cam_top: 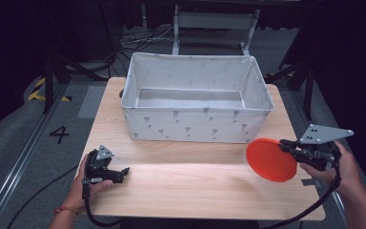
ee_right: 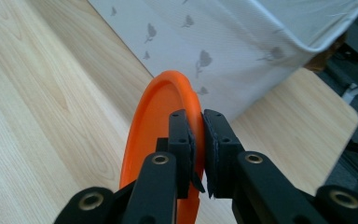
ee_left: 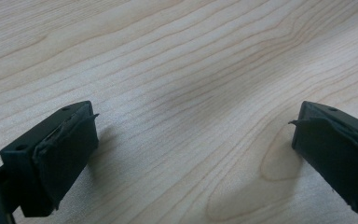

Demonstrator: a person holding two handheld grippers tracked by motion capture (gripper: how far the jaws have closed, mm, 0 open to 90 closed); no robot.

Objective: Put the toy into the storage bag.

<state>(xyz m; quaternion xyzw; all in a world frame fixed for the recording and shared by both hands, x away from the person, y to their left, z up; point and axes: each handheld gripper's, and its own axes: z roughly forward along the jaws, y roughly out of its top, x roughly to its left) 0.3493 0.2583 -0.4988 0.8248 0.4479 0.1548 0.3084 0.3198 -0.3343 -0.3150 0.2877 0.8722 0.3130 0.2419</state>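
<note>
Orange plastic, smooth and a bit glossy: that's the one round plate (cam_top: 270, 160) I'm holding right now, a flat disc with a thin raised rim. My right gripper (cam_top: 286, 144) is pinching it by the edge, jaws nearly closed with just the rim's thickness between them, and in the right gripper view (ee_right: 196, 140) the plate (ee_right: 156, 121) is standing on edge, sandwiched between the two black pads. It's hanging over the right side of the table (cam_top: 186, 183), just in front of the near right corner of the bin (cam_top: 196, 125).

The table is pale wood with a wavy grain and rounded corners, one slab. In the left gripper view you can see a knot in the grain (ee_left: 279, 158) close up.

There's one bin, a rectangular fabric box, soft-looking, white-grey with little grey flower prints scattered over its walls. It's sitting at the back half of the table, and its woven texture (ee_right: 242, 37) is showing in the right gripper view.

My left gripper (cam_top: 124, 171) is lying low at the table's left front corner, jaws spread wide apart with nothing between them, just bare wood (ee_left: 182, 93). Its pads (ee_left: 70, 149) are matte black rubber, slightly frayed at the edges.

So: two grippers, one plate, one bin, one table.
</note>
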